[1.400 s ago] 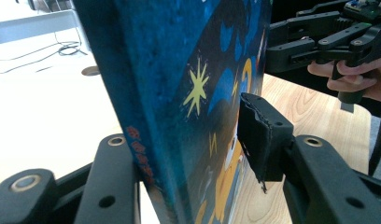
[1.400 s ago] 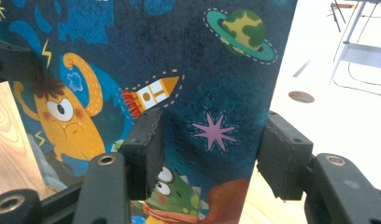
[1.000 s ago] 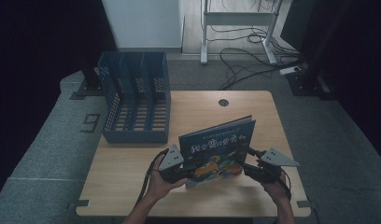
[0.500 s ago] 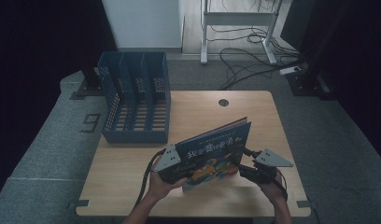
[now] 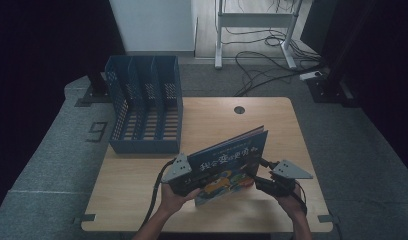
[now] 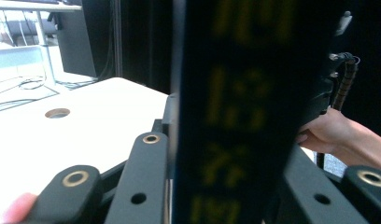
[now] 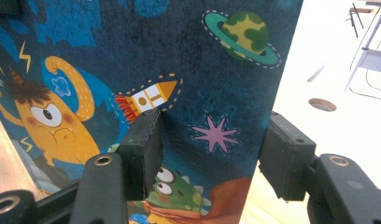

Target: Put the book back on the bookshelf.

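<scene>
A blue picture book [image 5: 231, 159] with yellow lettering is held tilted above the front of the table [image 5: 212, 125]. My left gripper [image 5: 194, 179] grips its left end. Its jaws have just been closing, and the book's dark edge [image 6: 235, 102] stands clamped between them. My right gripper [image 5: 261, 169] is at the book's right end with its jaws wide apart. One finger [image 7: 144, 140] lies in front of the cartoon cover [image 7: 132, 60]. The other finger [image 7: 286, 158] sits just past the cover's right edge.
A blue three-slot file rack [image 5: 144, 110] stands at the table's back left. A round cable hole [image 5: 239, 109] is near the back edge. A white desk frame [image 5: 252, 30] and cables lie on the floor beyond. The person's right hand [image 6: 328, 135] is behind the book.
The book has tipped down a little, its left end now lower than before. Both hands have stayed where they were.
</scene>
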The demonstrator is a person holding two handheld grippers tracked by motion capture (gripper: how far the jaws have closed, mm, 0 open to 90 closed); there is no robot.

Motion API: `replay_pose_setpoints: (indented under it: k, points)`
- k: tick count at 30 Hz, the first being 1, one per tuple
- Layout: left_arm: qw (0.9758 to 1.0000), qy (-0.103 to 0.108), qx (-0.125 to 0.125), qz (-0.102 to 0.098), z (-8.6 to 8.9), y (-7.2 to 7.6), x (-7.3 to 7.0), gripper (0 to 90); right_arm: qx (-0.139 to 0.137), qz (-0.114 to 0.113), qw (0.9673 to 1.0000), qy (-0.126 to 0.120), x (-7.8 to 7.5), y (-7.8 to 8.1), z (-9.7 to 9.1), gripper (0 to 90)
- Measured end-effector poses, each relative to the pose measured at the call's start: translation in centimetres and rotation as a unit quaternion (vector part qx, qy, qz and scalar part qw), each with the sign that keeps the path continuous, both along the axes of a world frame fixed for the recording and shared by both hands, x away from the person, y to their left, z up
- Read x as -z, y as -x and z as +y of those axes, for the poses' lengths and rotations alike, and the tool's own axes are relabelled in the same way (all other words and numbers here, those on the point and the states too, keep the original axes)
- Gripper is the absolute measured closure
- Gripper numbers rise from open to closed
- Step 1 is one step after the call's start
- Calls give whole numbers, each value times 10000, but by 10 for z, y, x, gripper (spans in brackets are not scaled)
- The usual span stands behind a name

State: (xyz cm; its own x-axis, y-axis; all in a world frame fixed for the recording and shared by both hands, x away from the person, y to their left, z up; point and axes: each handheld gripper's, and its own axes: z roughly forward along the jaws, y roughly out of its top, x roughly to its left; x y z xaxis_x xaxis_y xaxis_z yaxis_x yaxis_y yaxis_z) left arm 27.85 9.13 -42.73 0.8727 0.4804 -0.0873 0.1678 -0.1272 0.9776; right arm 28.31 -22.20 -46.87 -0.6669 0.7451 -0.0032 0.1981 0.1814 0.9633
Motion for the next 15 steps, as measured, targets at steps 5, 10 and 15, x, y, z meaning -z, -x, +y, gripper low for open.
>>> replay_pose_setpoints:
  k: [5,10,15]
  points:
    - [10000,-24,10,-43,0,1,0,745,-27,9,10000,-36,1,-1,0,420]
    - [10000,-26,32,-63,-1,4,0,758,-38,45,10000,-69,1,-1,0,403]
    - [10000,-10,-13,-49,-1,5,0,754,-17,54,10000,-76,1,-1,1,393]
